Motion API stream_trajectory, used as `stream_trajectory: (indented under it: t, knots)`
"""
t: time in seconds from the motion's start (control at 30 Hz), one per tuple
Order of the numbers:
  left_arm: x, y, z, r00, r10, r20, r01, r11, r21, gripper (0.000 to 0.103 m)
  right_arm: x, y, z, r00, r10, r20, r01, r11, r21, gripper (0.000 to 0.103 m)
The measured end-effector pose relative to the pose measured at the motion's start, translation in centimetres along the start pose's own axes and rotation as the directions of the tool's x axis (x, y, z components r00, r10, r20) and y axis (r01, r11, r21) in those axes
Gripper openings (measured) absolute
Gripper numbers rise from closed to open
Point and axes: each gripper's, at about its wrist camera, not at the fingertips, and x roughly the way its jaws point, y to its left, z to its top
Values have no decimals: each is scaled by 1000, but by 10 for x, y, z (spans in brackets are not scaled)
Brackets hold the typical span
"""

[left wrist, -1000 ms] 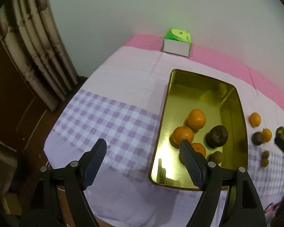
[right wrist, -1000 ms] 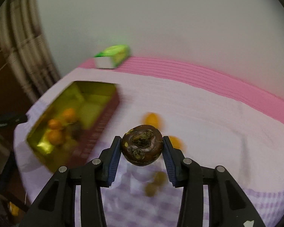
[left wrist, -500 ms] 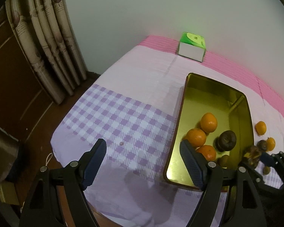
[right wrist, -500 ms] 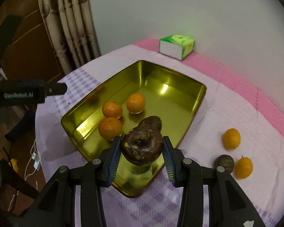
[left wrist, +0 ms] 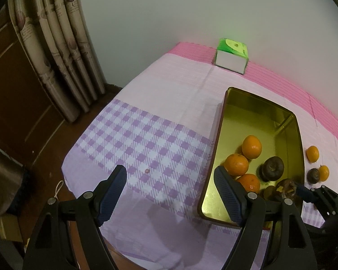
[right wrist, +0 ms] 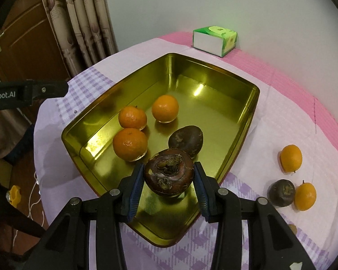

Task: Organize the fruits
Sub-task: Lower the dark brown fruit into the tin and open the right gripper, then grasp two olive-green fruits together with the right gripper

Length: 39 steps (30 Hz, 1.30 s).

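Observation:
A gold metal tray stands on the cloth-covered table. It holds three oranges and a dark brown fruit. My right gripper is shut on another dark brown fruit, held low over the tray's near end. My left gripper is open and empty above the checked cloth, left of the tray. Two oranges and a dark fruit lie on the cloth right of the tray.
A green and white tissue box stands at the back by the wall. Curtains and a wooden door hang to the left beyond the table edge. A small pink speck lies on the checked cloth.
My right gripper carried the dark fruit from over the loose fruits leftwards to above the tray and lowered it towards the tray's near end. The left gripper drew back a little.

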Motion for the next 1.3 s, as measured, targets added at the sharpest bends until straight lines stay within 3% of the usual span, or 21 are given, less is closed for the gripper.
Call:
stream_trajectory:
  t: [0.97, 1.3]
  knots:
    - [3, -7, -2, 1000, -5, -8, 5, 1000, 20, 80, 6, 4, 3, 1000, 10, -3, -10, 1000, 13, 41]
    - [5, -8, -2, 1000, -6, -16, 6, 999, 32, 80, -17, -2, 6, 998, 20, 53, -23, 999, 48, 41]
